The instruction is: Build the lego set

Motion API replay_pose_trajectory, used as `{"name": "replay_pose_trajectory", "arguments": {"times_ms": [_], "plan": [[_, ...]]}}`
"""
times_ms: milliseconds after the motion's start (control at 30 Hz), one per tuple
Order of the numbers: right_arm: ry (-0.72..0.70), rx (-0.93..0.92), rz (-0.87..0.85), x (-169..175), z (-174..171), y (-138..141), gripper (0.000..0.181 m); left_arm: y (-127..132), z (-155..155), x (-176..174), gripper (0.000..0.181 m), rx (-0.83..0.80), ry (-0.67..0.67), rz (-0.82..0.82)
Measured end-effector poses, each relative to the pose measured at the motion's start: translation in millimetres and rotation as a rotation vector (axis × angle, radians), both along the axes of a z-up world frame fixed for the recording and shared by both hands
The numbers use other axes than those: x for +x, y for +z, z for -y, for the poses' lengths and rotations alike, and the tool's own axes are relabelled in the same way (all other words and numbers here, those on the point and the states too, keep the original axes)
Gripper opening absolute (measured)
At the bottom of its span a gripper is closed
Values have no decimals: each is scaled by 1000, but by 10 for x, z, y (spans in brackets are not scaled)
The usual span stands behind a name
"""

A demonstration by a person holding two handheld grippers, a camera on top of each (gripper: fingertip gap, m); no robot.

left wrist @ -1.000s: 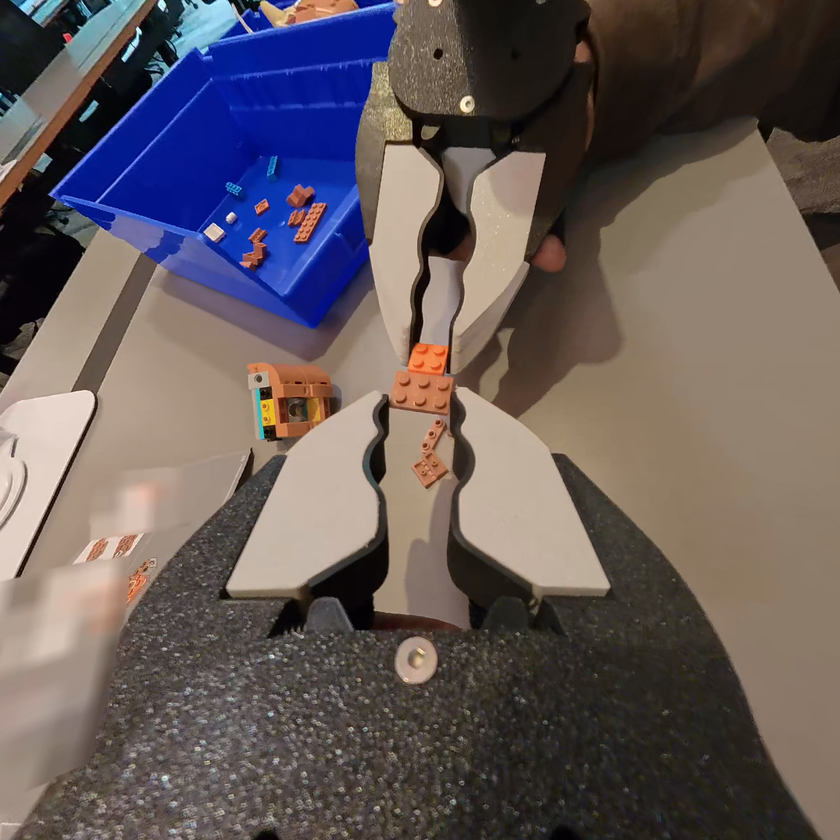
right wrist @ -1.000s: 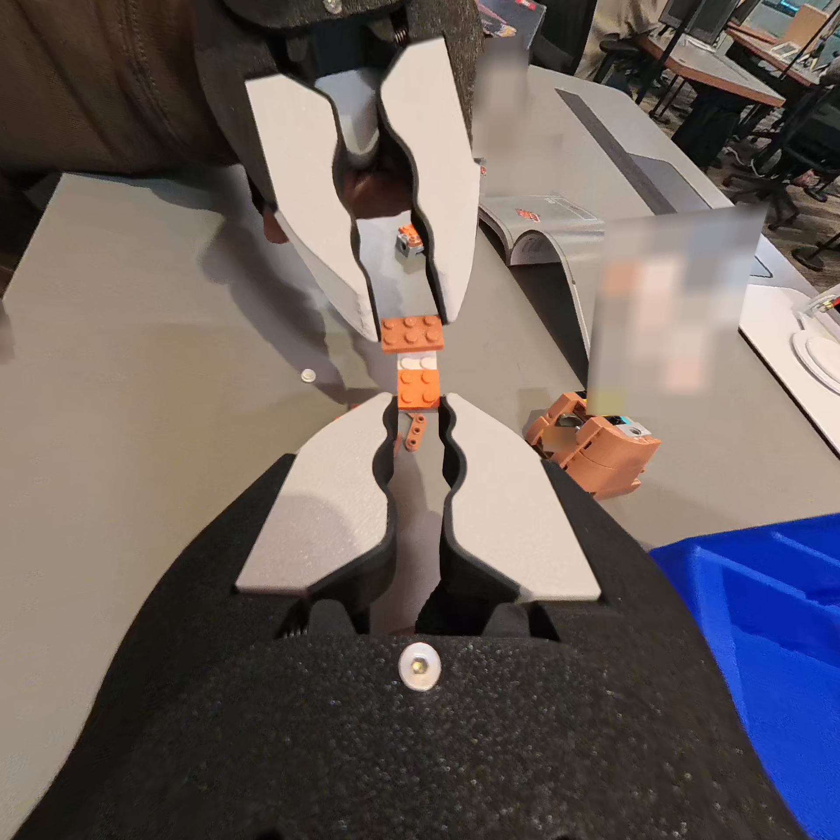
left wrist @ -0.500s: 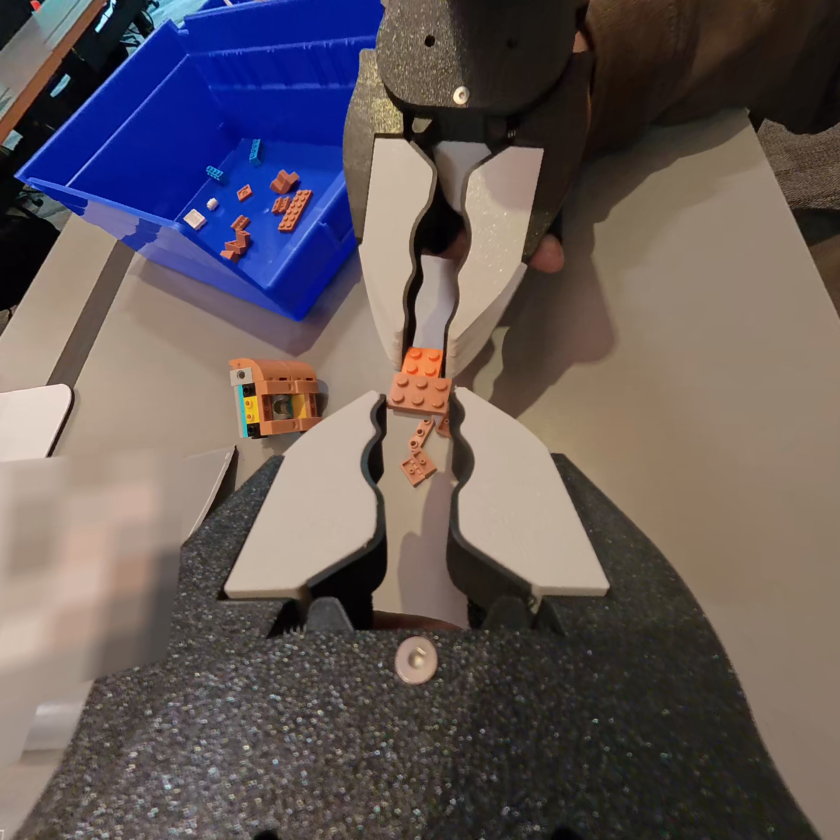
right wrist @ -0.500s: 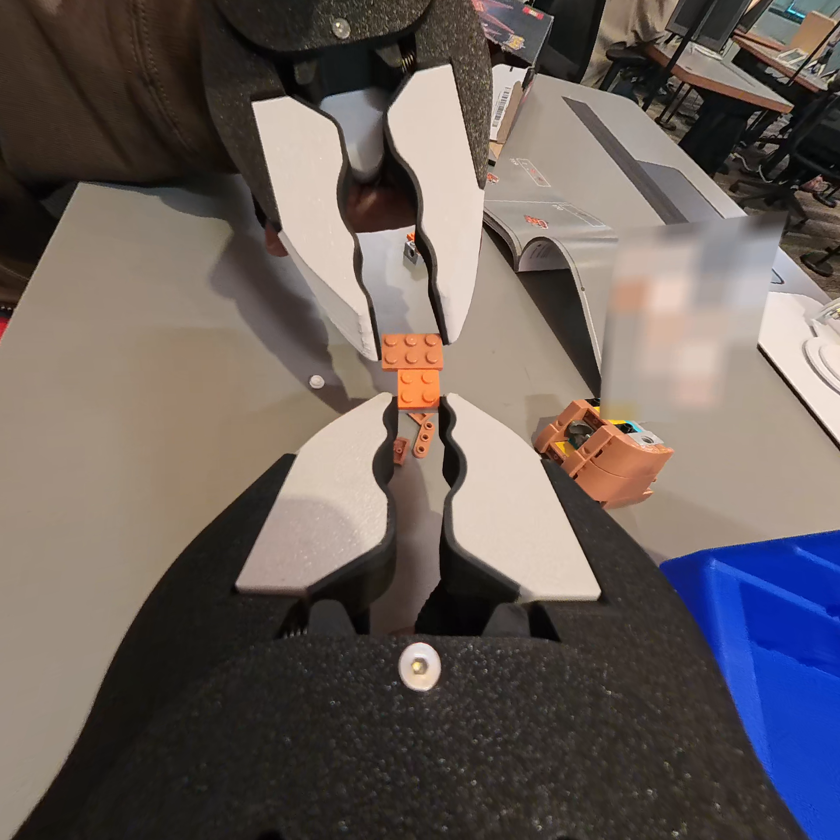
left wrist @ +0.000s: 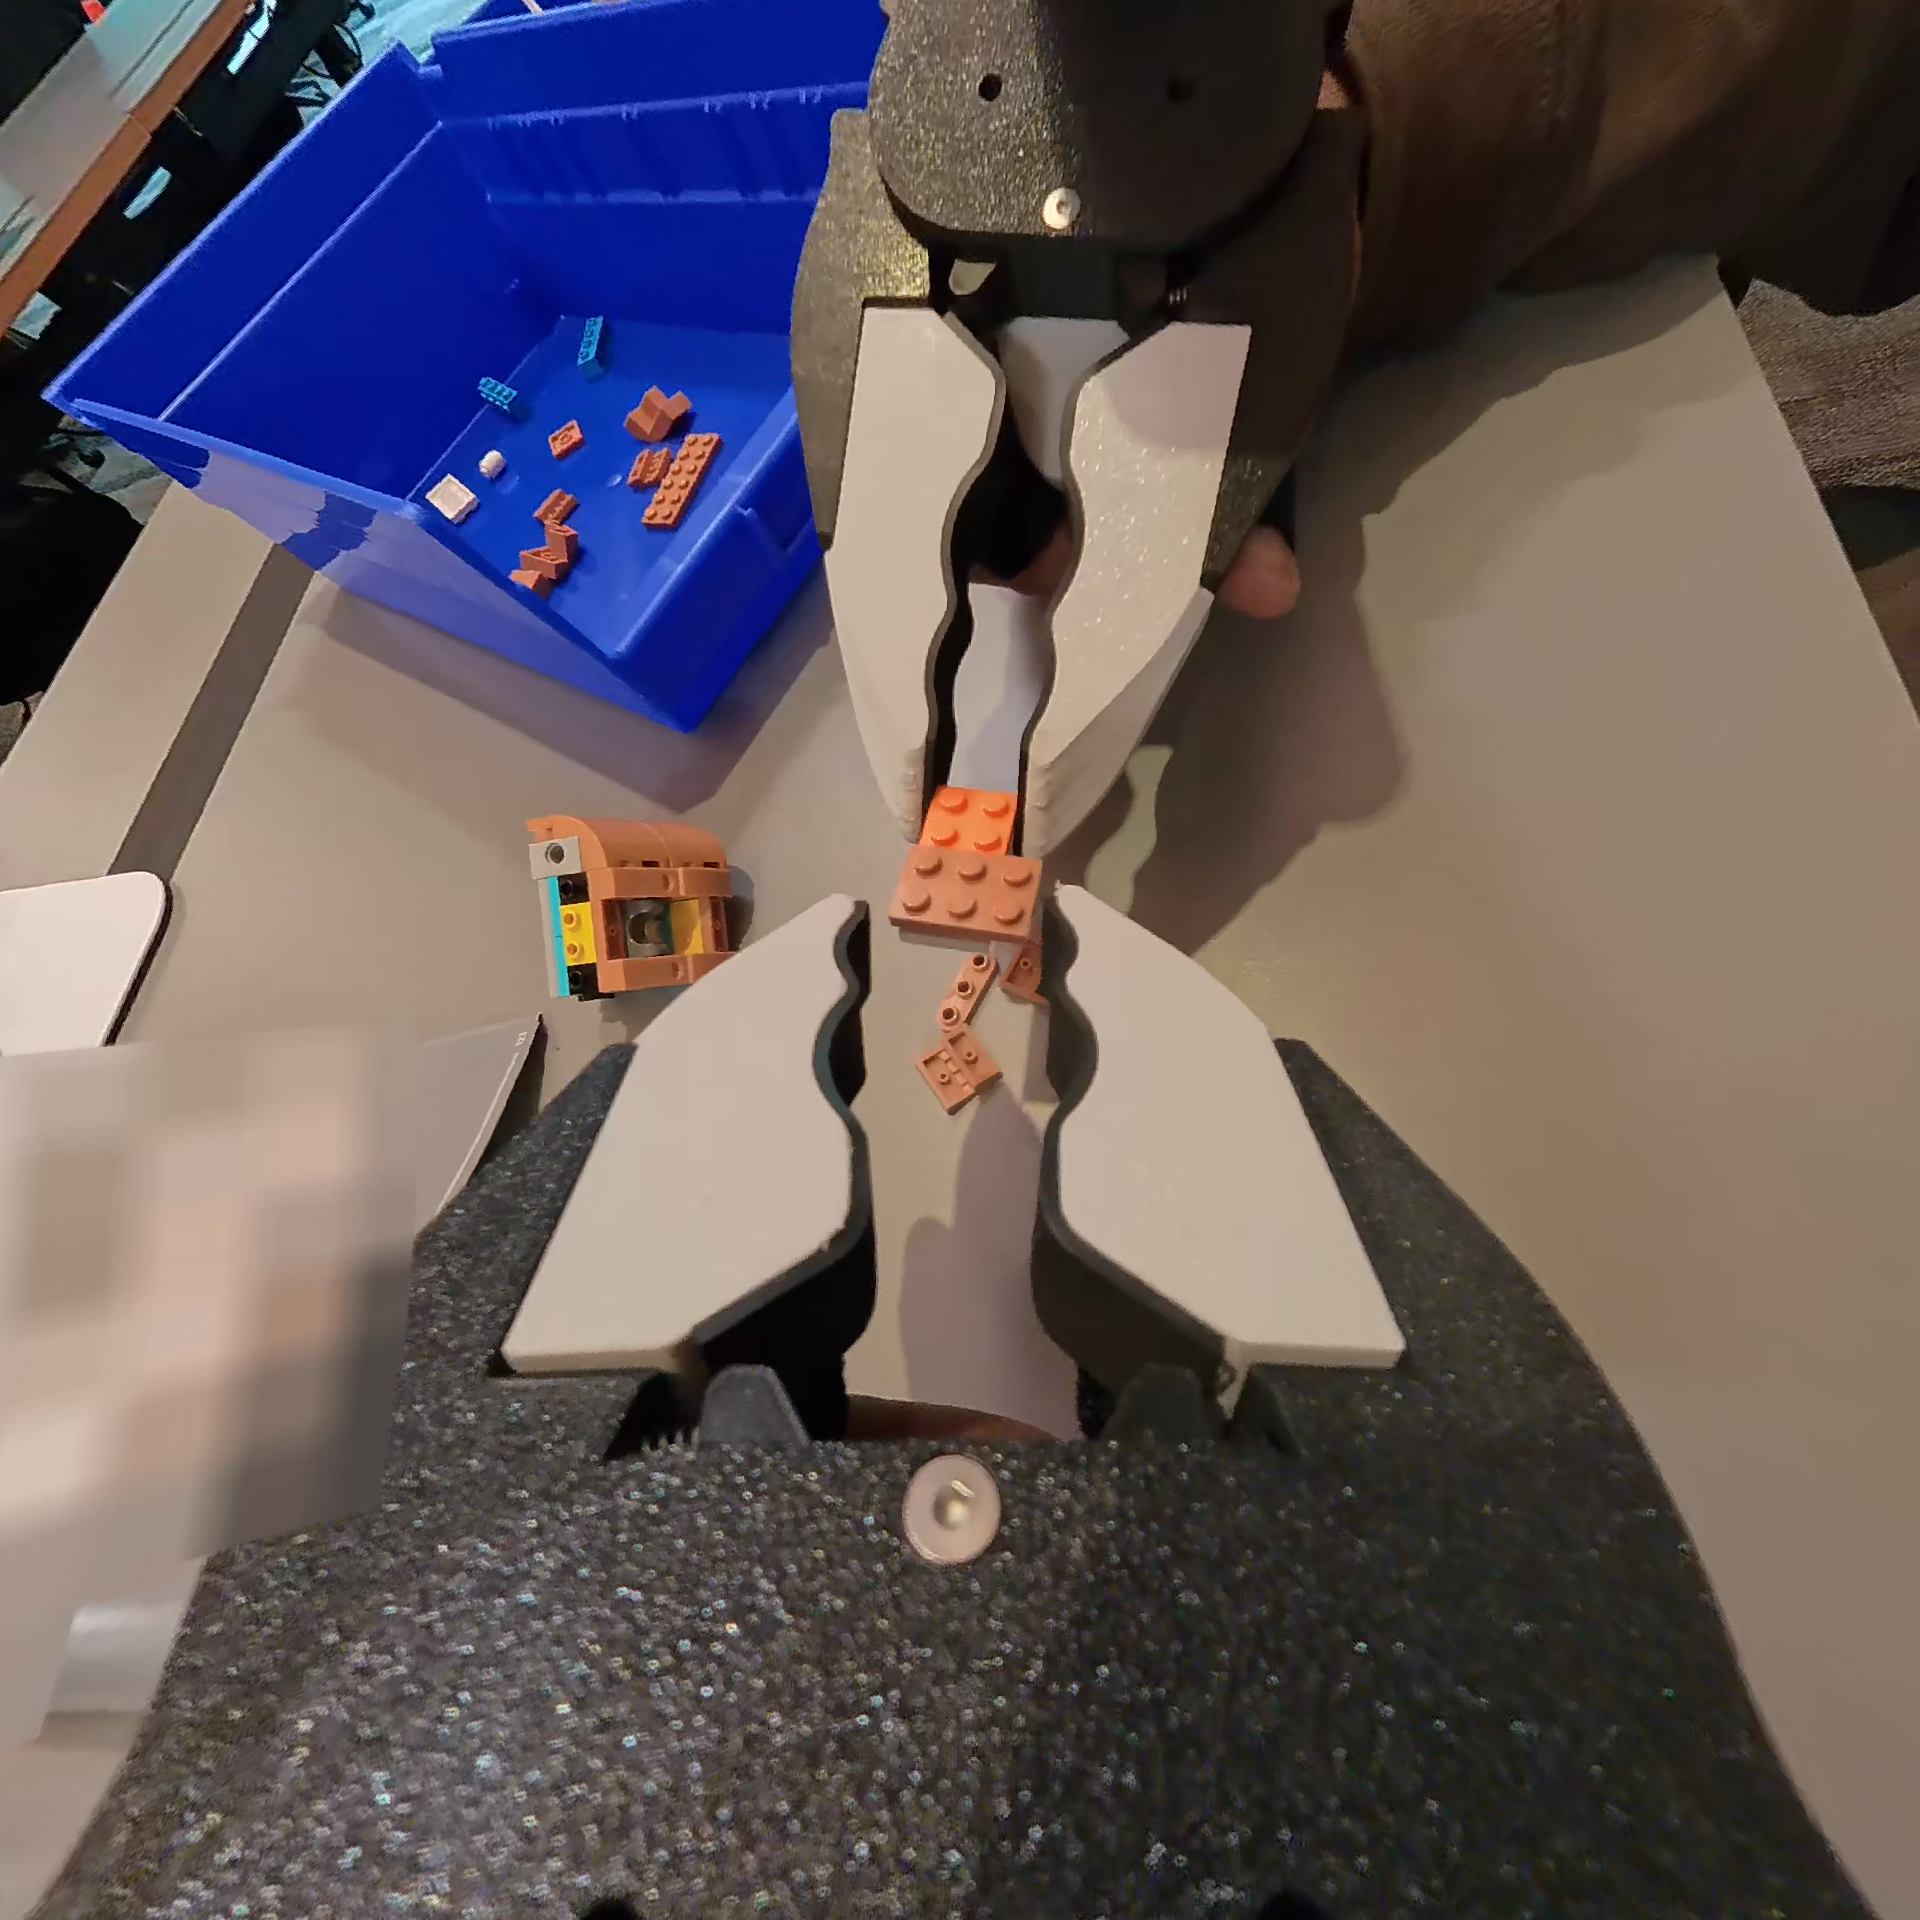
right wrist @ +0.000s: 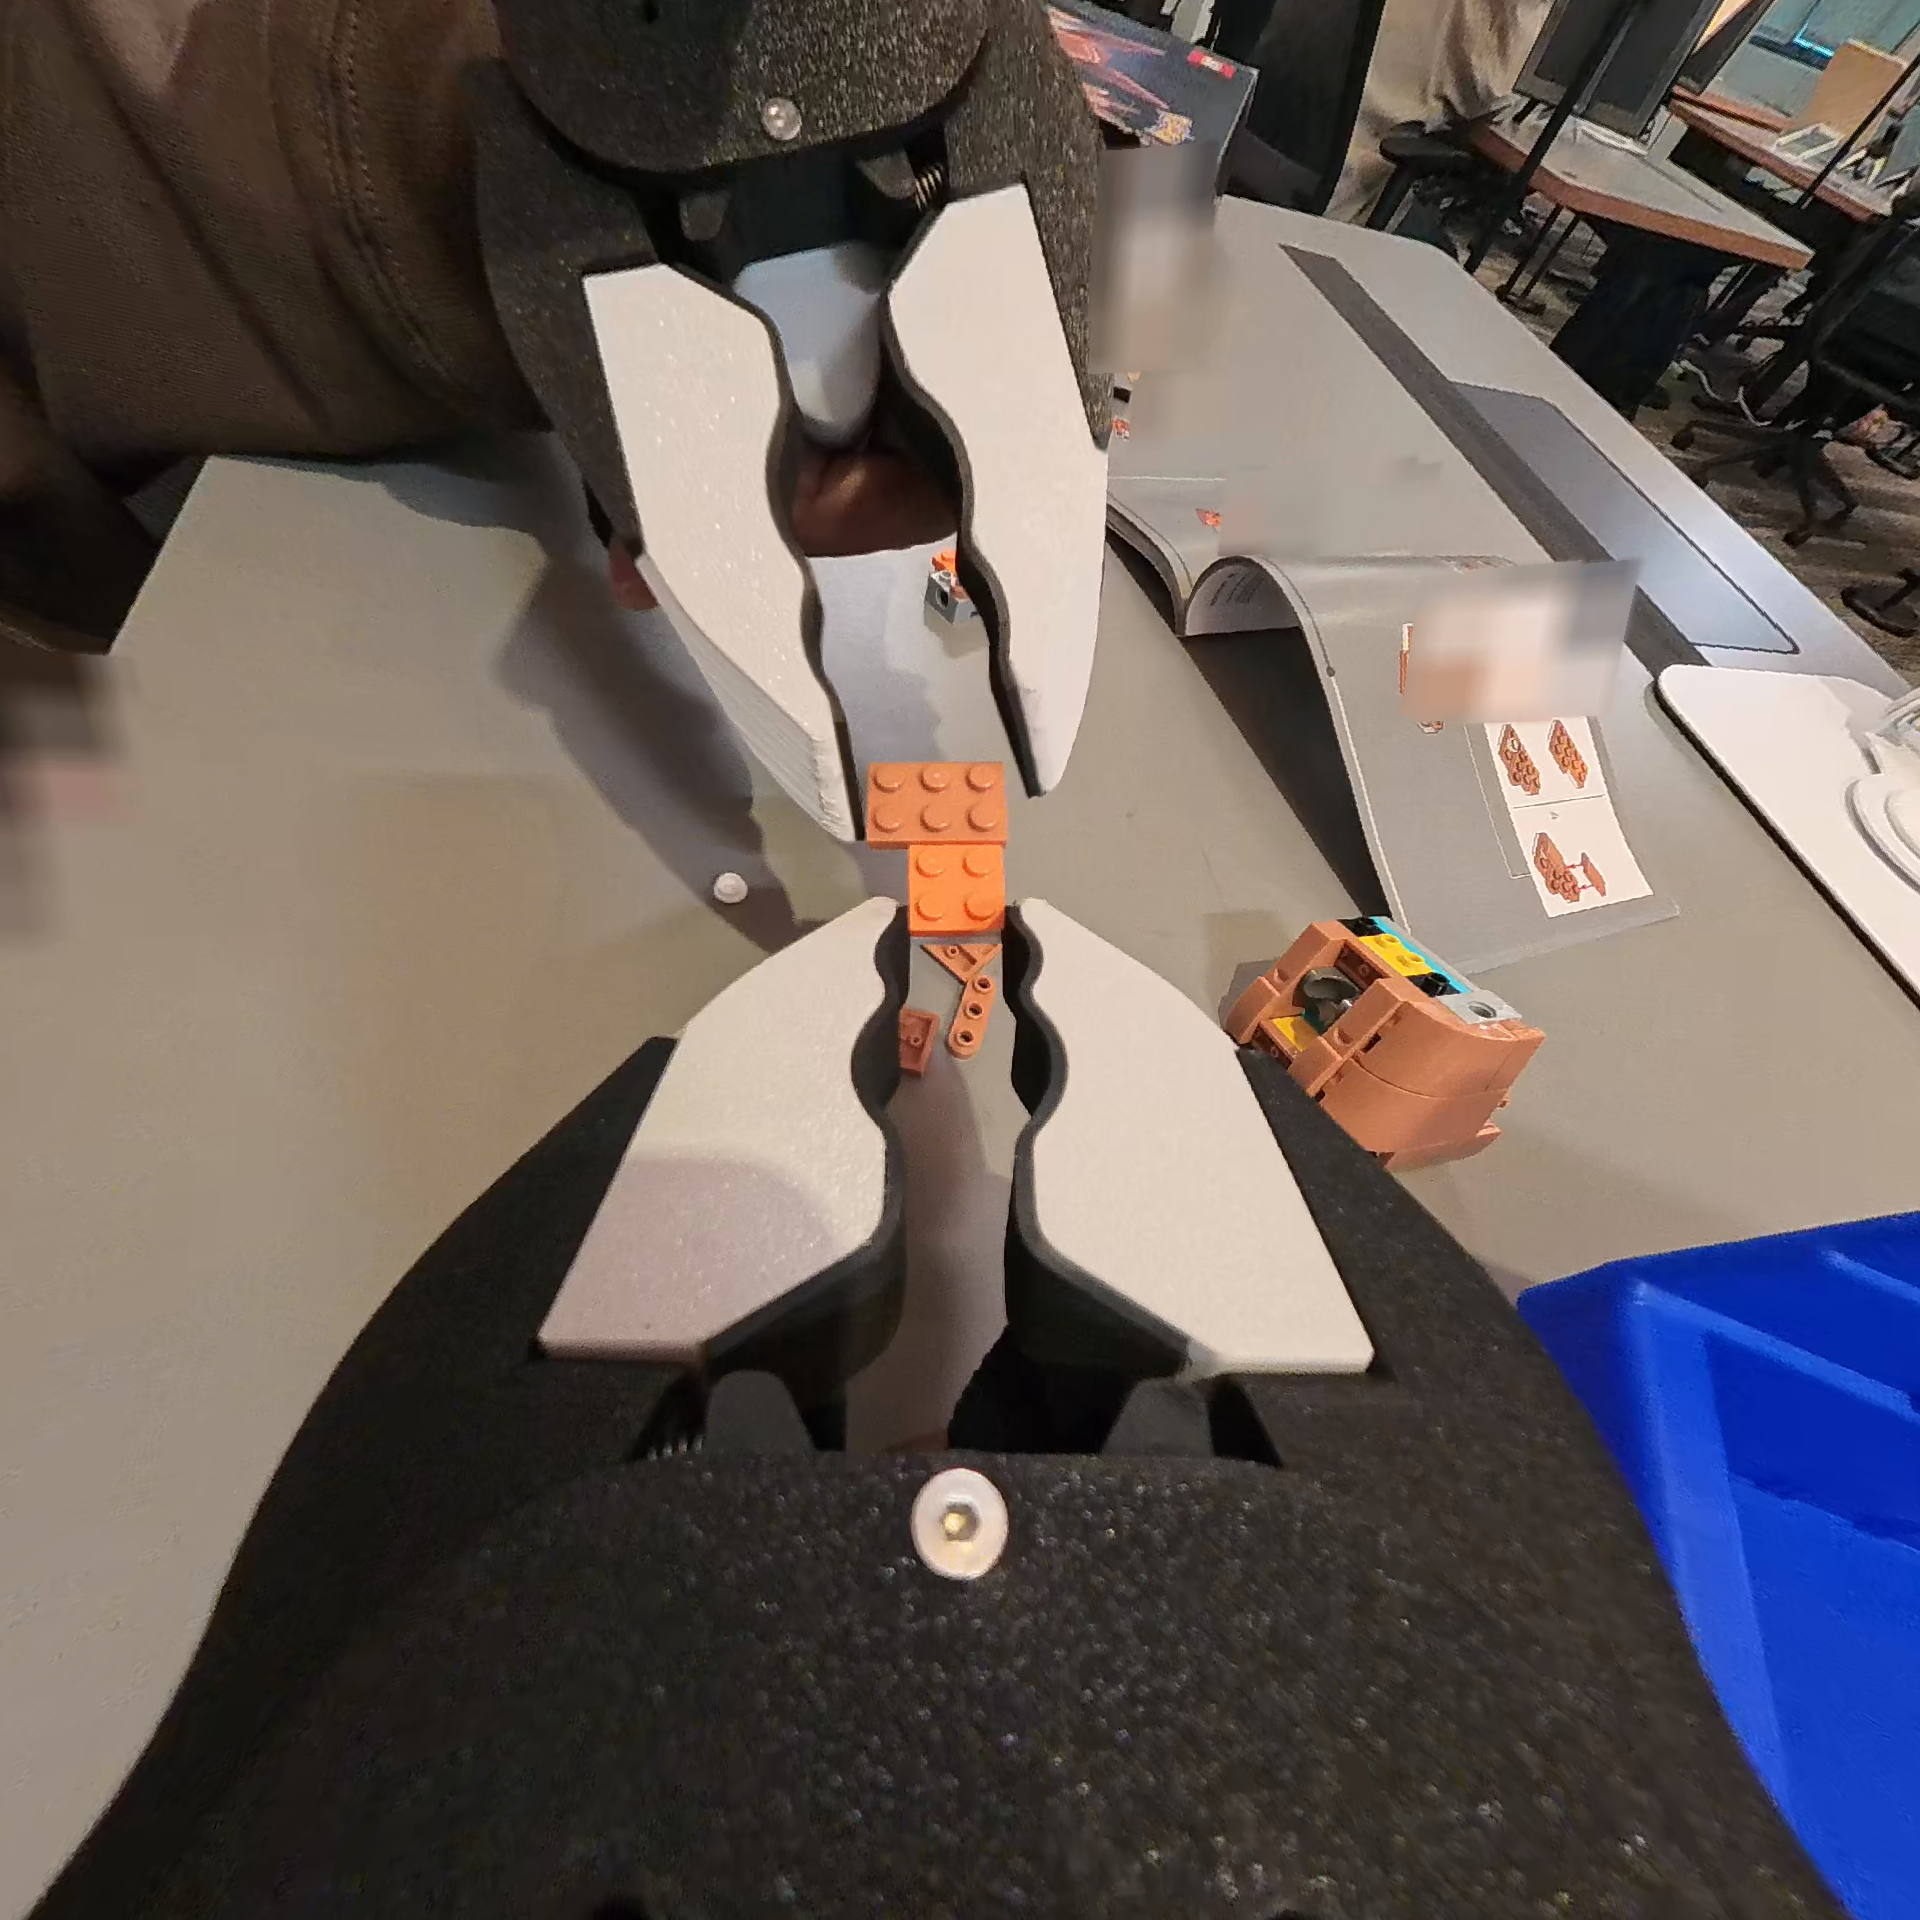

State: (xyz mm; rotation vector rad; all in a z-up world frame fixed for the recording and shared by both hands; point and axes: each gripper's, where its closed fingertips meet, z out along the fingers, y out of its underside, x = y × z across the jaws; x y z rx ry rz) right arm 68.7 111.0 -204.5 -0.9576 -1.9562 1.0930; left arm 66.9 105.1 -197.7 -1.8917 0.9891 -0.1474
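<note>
Bright orange plate (right wrist: 957, 884), duller brown plate (right wrist: 938, 818), blue bin (left wrist: 343, 260) (brown, teal, white bits inside)

the right gripper (right wrist: 958, 914) pinches an orange plate (right wrist: 956, 883) at its tips; at twelve o'clock the left gripper (right wrist: 940, 805) clamps a brown plate (right wrist: 938, 819), the two plates touching. a brown model (right wrist: 1382, 1049) sits at three o'clock.

Two plates now joined: a second ago in right wrist view a pale gap sat between the brown plate (right wrist: 938, 821) and the orange plate (right wrist: 957, 885); gap gone, brown edge overlapping orange. Left gripper (left wrist: 961, 902) and right gripper (right wrist: 957, 912) closer tip to tip. Bin (left wrist: 343, 260) and small build (left wrist: 634, 904) shifted a bit in left wrist view as the camera moved.
</note>
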Motion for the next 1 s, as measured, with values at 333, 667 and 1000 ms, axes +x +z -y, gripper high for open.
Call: {"name": "replay_pose_trajectory", "arguments": {"times_ms": [333,667,1000], "plan": [[46,-107,3,53,20,89,17,103,52,-72,47,141,-56,-111],[233,-150,-33,214,255,182,17,135,107,-4,49,361,-153,-345],[260,-145,-14,234,287,148,17,23,165,138,42,347,-223,-345]]}}
